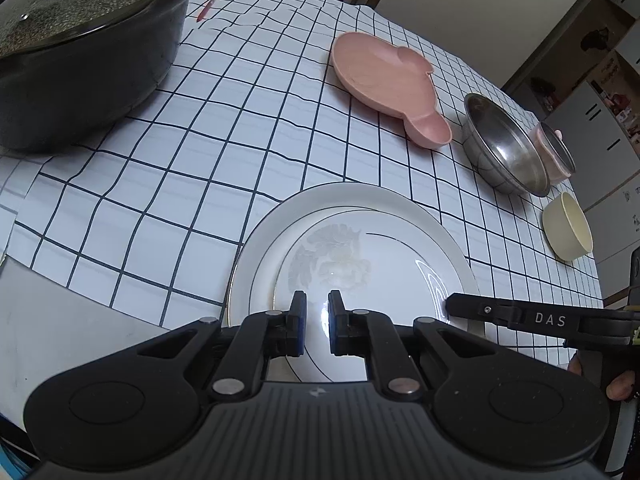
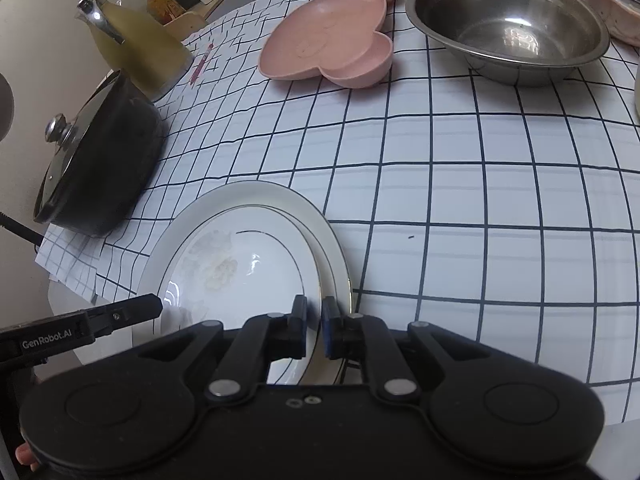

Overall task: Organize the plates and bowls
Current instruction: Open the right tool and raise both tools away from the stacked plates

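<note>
Stacking looks underway: your white plates [image 1: 352,264] sit nested near the tabletop [image 1: 160,184] edge. Both the left gripper [image 1: 317,322] and right gripper [image 2: 314,326] hover narrowly parted, holding nothing. Next, probably fetch the pink plate [image 2: 332,36].

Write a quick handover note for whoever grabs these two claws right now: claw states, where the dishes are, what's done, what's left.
Left claw: slightly open, holding nothing, over the near edge of the white plates.
Right claw: nearly closed around the right rim of the white plates; whether it grips, I cannot tell.
Done: two white plates stacked, smaller on larger.
Left: pink divided plate, steel bowl, cream bowl and a pink container behind the steel bowl stand separately on the checked cloth.
</note>
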Tool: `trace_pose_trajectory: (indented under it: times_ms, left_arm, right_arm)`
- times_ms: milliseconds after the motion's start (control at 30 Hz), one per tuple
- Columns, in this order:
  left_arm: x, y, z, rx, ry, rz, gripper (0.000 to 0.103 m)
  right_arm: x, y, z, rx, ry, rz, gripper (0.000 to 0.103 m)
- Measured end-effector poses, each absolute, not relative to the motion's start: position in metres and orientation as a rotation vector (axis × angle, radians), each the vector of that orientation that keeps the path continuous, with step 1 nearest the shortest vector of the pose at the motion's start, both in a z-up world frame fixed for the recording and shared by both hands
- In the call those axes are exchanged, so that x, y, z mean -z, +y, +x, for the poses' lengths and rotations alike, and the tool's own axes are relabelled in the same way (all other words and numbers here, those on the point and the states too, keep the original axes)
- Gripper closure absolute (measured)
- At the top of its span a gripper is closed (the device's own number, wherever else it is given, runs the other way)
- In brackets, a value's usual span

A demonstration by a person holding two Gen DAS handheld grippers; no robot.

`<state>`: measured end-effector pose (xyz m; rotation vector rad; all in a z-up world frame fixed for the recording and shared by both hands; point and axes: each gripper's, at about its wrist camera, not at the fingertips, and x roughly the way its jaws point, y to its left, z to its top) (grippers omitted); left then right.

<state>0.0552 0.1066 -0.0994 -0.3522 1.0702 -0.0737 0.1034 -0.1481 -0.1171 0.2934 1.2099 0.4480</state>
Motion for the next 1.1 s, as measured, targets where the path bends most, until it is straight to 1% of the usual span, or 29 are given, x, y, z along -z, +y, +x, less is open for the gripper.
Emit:
trace_pose_trajectory:
  times_ms: [233,533,867,1100]
  left_arm:
    - [0.094,0.102,0.053,0.084,1.058,-0.326,0.093]
    - [0.083,0.096,0.045,0.095,1.033,-0.284,0.093]
    - [0.054,0.075,0.036,0.117,0.955,-0.186,0.093]
    - [0.034,0.057,0.032,0.147,0.895,-0.129,0.093]
  right_arm:
    - [0.113,-0.141,0.099,-0.440,1.200,0.258,0.082]
    - [0.095,-0.143,0.090,-0.436,1.158,0.235,0.078]
    - [0.056,-0.134,0.065,-0.467,1.033,0.122,0.069]
    - [0.033,-0.140,0.050,-0.449,0.951,0.096,0.063]
